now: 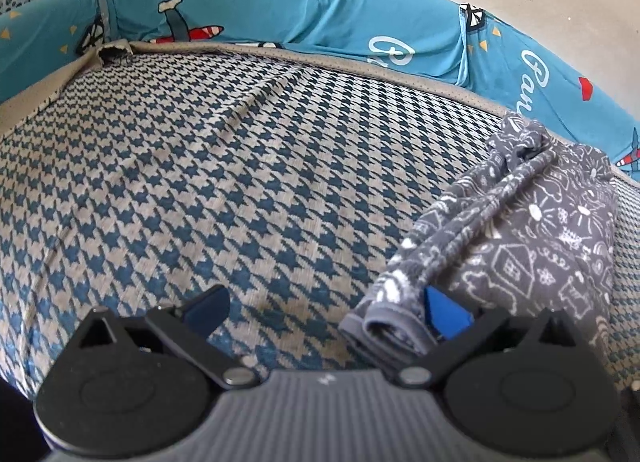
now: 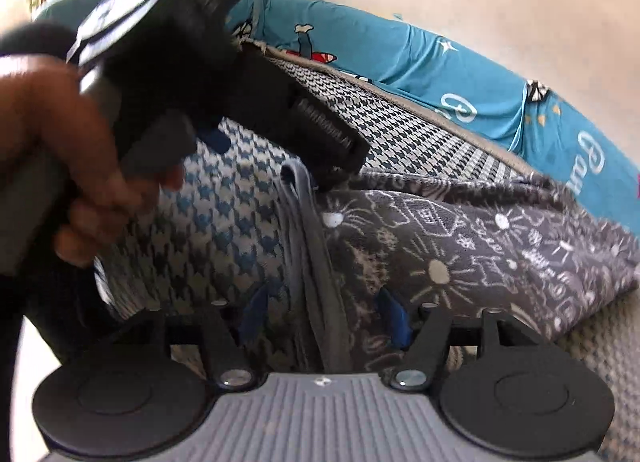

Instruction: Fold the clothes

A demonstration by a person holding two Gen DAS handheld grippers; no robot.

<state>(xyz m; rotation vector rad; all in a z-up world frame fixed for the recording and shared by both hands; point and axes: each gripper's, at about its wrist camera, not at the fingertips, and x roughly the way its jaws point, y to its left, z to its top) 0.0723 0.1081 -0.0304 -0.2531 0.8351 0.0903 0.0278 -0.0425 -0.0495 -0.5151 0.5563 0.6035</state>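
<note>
While the grey garment (image 2: 460,246) lay folded on the checked mat (image 1: 200,182), its banded edge ran between the fingers of the right gripper (image 2: 324,318), which stood wide w/o pressing it. The left gripper (image 1: 324,310) was also wide, its right finger just beside the hem, nothing held. For a good fold, each gripper should probably pinch all layers at the edge, then lift evenly so the layers do not slip apart.

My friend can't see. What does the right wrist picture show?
The right gripper sits open over the grey hem of a patterned garment on a houndstooth cover. A hand holds the left gripper at the hem's far end.
</note>
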